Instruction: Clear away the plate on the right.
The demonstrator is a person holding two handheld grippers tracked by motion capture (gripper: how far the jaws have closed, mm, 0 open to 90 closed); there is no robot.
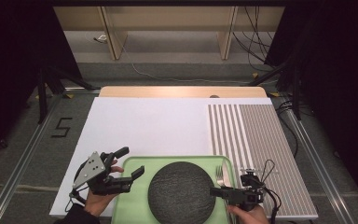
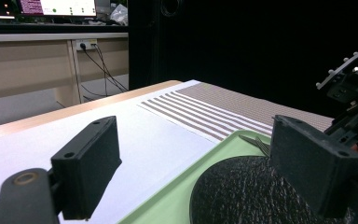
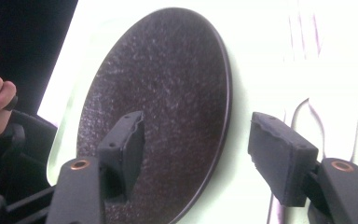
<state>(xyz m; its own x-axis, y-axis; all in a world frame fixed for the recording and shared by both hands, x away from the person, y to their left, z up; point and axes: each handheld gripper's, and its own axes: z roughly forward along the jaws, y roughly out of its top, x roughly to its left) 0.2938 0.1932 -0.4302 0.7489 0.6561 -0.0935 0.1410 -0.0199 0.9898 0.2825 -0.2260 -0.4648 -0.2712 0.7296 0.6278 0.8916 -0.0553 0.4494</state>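
Note:
A dark, rough round plate (image 1: 182, 191) lies in a pale green tray (image 1: 177, 158) at the table's near edge. A fork (image 1: 220, 175) rests in the tray just right of the plate. My left gripper (image 1: 131, 161) stands open over the tray's left rim, jaws pointing toward the plate, nothing between them. In the left gripper view the plate (image 2: 242, 191) and fork (image 2: 256, 142) lie beyond the jaws. My right gripper (image 1: 216, 192) is open above the plate's right edge. In the right gripper view the jaws (image 3: 198, 135) straddle the plate's rim (image 3: 168, 84) without touching it.
A white sheet (image 1: 144, 126) covers most of the table, with a brown-striped mat (image 1: 256, 135) on its right side. Black tripod legs and cables stand on the floor beside and behind the table. A wooden bench is at the far back.

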